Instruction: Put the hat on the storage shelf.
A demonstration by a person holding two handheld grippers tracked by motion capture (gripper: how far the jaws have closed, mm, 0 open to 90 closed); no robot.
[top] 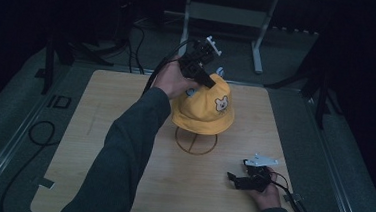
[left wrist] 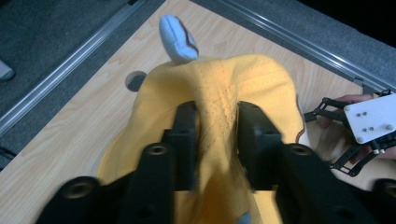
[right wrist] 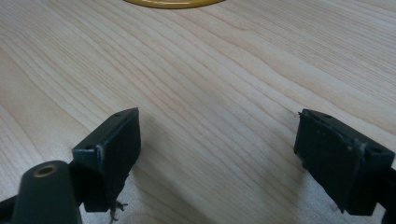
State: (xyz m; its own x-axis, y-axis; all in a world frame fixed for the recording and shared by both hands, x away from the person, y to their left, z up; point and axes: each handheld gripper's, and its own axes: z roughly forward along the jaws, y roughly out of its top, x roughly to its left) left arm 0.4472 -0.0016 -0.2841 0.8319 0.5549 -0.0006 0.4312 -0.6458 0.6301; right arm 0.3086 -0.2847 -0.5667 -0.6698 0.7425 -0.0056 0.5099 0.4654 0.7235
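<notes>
A pale wooden tabletop (top: 124,131) with rounded corners sits on grey carpeted flooring (top: 3,138), framed by metal rails (top: 18,134) along its sides; the room beyond is dark, with the grey legs of another table (top: 258,41) at about 12 o'clock and black cables (top: 39,130) looping on the floor at 9 o'clock. Near the middle of the board, a yellow bucket hat (top: 203,109) with a small bear face on its front rests on a wire stand whose ring base (top: 196,141) lies on the wood at the hat's 6 o'clock. The left gripper (left wrist: 217,121) reaches in over the crown from 10 o'clock, its jaws pinched on a raised fold of the yellow fabric; a pale blue ear (left wrist: 176,39) sticks up from the hat beyond them. The right gripper (right wrist: 217,140) rests low on the board toward 4 o'clock of the hat, well apart from it, jaws spread wide over bare wood grain with nothing between them.
</notes>
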